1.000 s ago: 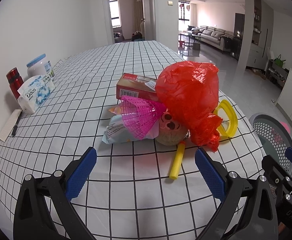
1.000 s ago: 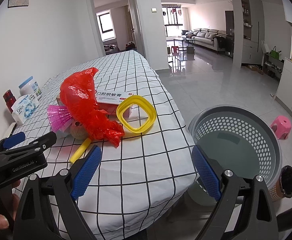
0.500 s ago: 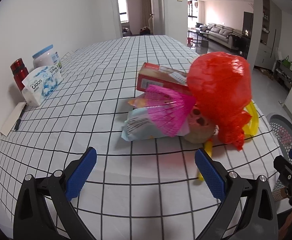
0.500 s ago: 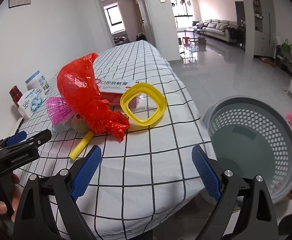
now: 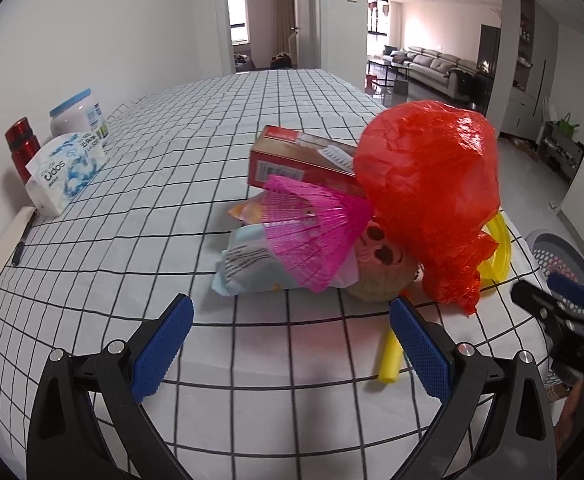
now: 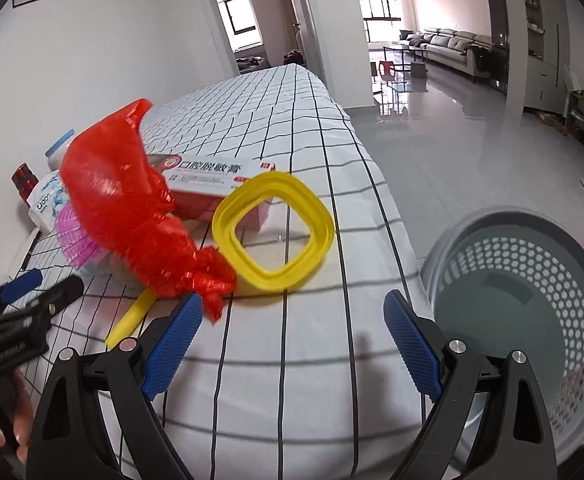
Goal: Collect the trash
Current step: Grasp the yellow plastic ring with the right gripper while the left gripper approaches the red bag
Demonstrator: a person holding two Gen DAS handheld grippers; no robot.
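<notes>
Hovering low over the checked bench (image 5: 132, 208), the left gripper (image 5: 292, 344) is seen with its blue pads spread wide and empty. Just beyond it a trash pile is heaped: a pale snack packet (image 5: 248, 270), a pink mesh fan (image 5: 311, 232), a red plastic bag (image 5: 431, 184), a red box (image 5: 292, 160). The right gripper (image 6: 292, 344), likewise spread and empty, is held before a yellow ring (image 6: 276, 232). A grey perforated basket (image 6: 531, 304) is set on the floor beside the bench.
</notes>
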